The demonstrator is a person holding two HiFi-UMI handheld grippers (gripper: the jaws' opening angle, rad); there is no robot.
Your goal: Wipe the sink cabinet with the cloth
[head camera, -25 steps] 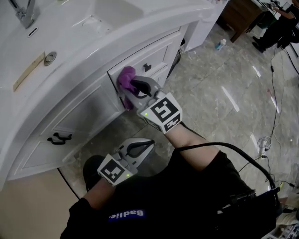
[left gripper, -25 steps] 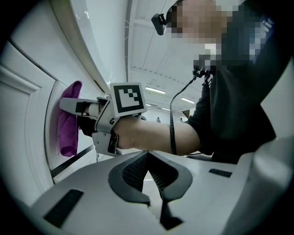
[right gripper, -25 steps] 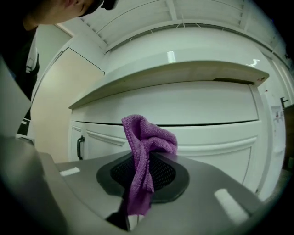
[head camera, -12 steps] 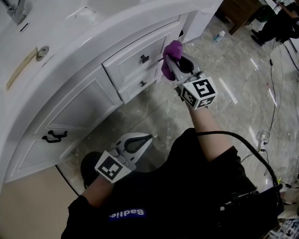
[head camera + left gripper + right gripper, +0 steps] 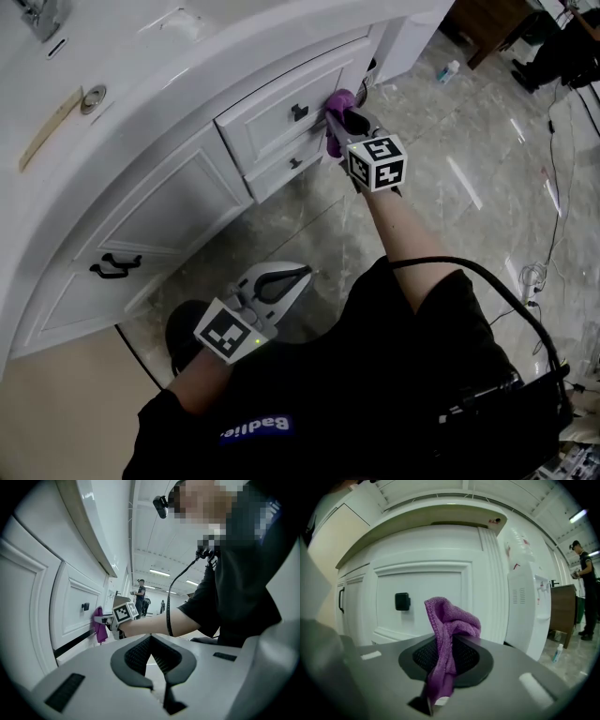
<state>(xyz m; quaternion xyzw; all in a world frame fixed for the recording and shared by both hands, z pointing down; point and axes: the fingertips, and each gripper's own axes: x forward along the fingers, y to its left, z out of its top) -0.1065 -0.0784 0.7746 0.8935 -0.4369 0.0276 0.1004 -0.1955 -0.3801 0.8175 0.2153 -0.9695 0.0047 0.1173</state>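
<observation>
my cloth (image 5: 449,620) is purple, the cabinet (image 5: 169,197) white with black knobs (image 5: 402,601), and my marker cubes (image 5: 377,162) black-and-white.

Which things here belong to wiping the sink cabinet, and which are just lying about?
Job in hand: purple cloth; right gripper, shut on it; white sink cabinet.
Lying about: small bottle on the floor; floor cables; left gripper, shut, empty, idle.

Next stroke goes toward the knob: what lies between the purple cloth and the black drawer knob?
Only bare white drawer front separates the cloth from the knob, as the right gripper view shows.
</observation>
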